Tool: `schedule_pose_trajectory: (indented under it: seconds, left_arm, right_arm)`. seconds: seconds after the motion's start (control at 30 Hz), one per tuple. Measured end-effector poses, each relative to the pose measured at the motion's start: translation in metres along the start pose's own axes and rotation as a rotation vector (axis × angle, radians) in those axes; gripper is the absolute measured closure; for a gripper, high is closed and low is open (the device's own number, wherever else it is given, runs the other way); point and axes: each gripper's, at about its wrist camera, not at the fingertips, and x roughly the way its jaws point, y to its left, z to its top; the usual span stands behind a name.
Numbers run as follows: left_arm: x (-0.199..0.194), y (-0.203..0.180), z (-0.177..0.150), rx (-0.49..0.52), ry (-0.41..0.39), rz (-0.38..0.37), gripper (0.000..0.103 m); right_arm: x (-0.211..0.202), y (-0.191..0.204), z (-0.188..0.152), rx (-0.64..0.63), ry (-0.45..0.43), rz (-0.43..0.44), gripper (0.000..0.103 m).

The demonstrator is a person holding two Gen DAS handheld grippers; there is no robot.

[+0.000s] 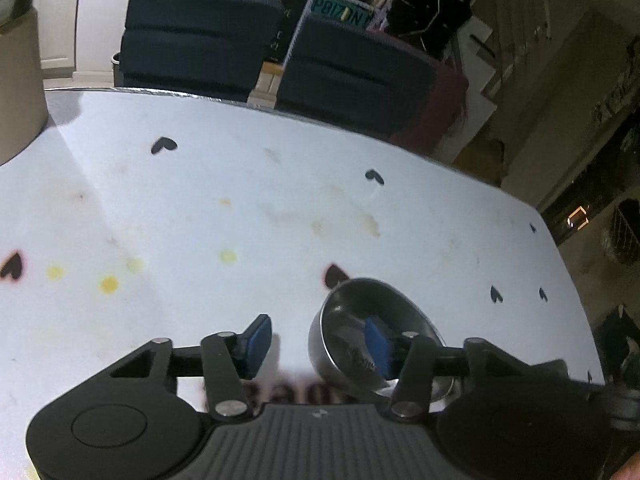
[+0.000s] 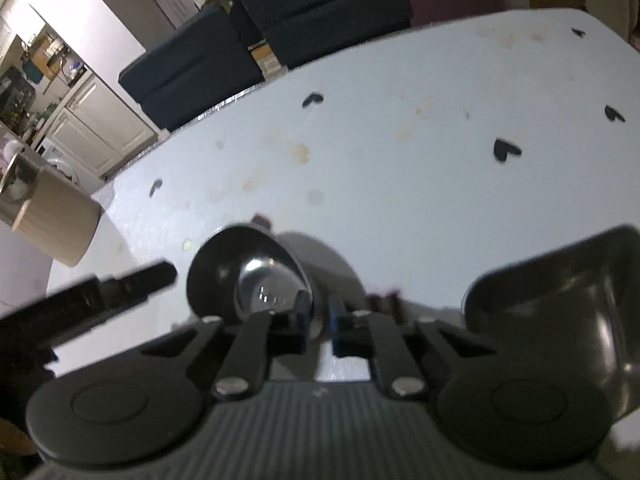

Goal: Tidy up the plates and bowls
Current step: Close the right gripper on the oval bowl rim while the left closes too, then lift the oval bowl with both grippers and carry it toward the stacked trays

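Observation:
In the left wrist view a small steel bowl (image 1: 360, 336) hangs tilted above the white table (image 1: 240, 200). My left gripper (image 1: 316, 340) is open; its right pad (image 1: 376, 346) sits inside the bowl and its left pad (image 1: 256, 340) is well clear of it. In the right wrist view my right gripper (image 2: 318, 320) is shut on the rim of the same small steel bowl (image 2: 256, 280), held tilted over the table (image 2: 400, 160). The left gripper's finger (image 2: 132, 284) shows just left of the bowl.
A larger steel dish (image 2: 568, 304) lies at the lower right in the right wrist view. A beige cylindrical container (image 2: 52, 216) stands at the table's left edge, also in the left wrist view (image 1: 16, 92). Dark blue chairs (image 1: 200, 40) stand behind the far edge.

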Motion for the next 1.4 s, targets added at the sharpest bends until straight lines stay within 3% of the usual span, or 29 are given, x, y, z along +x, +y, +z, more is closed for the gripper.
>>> schedule_pose_trajectory:
  seconds: [0.23,0.33,0.47,0.67,0.97,1.4]
  left_arm:
    - [0.005,-0.002,-0.002,0.006,0.005,0.0,0.058]
    - [0.008,-0.002,-0.002,0.004,0.002,0.007,0.058]
    - [0.012,-0.003,-0.002,-0.003,0.013,0.013,0.06]
    - [0.015,-0.005,-0.003,0.01,0.041,0.017,0.077]
    - [0.023,-0.009,-0.007,0.038,0.105,0.029,0.091]
    - [-0.019,-0.024,-0.002,0.034,-0.021,0.022,0.094]
  right_arm:
    - [-0.001,0.005,-0.005,-0.047,0.012,-0.002,0.095]
    - [0.008,0.013,-0.006,-0.048,0.036,-0.019,0.088]
    - [0.011,0.019,-0.009,-0.093,0.039,-0.03,0.091]
    - [0.012,0.013,-0.002,-0.091,0.003,-0.047,0.097]
    - [0.014,0.015,0.0,-0.115,0.004,-0.034,0.097]
    - [-0.014,0.025,0.0,-0.149,-0.073,0.012,0.097]
